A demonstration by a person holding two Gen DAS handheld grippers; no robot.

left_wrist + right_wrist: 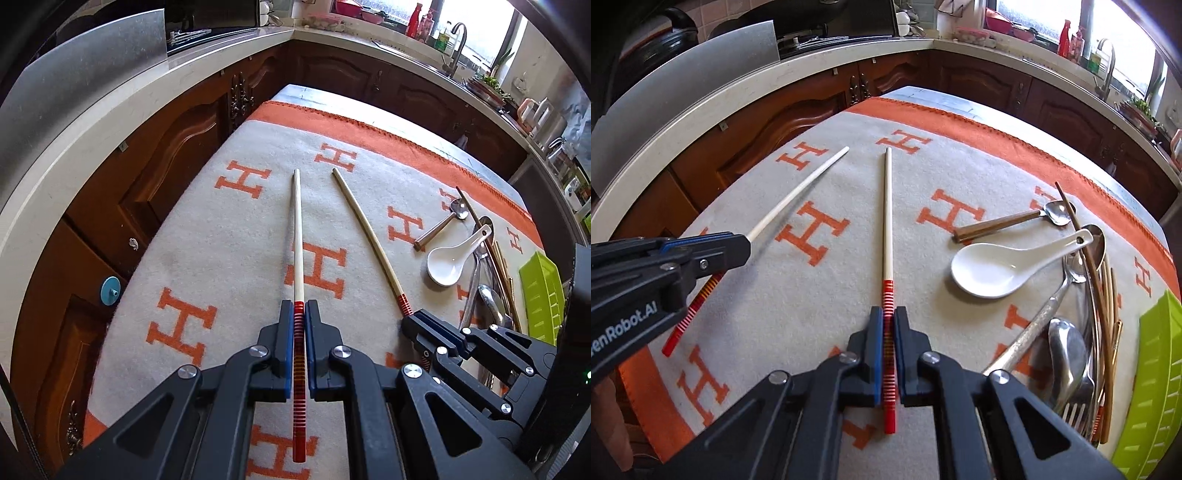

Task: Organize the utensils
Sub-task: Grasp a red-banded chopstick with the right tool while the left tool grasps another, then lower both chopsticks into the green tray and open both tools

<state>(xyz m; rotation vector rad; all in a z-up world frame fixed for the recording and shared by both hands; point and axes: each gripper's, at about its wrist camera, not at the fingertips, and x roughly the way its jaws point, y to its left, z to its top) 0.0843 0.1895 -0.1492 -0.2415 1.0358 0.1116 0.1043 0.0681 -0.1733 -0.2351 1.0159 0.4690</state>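
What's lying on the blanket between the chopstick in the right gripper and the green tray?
In the right wrist view: a white ceramic spoon, a wooden-handled spoon, then a pile of metal spoons, a fork and chopsticks beside the green tray.

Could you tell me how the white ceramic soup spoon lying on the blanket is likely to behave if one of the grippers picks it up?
The white ceramic soup spoon looks glazed and glossy, so narrow pads may slip on it. Its deep bowl probably outweighs the handle, so gripped by the handle it may tilt bowl-down. Being ceramic, it is likely rigid and could chip if it knocked the metal spoons beside it.
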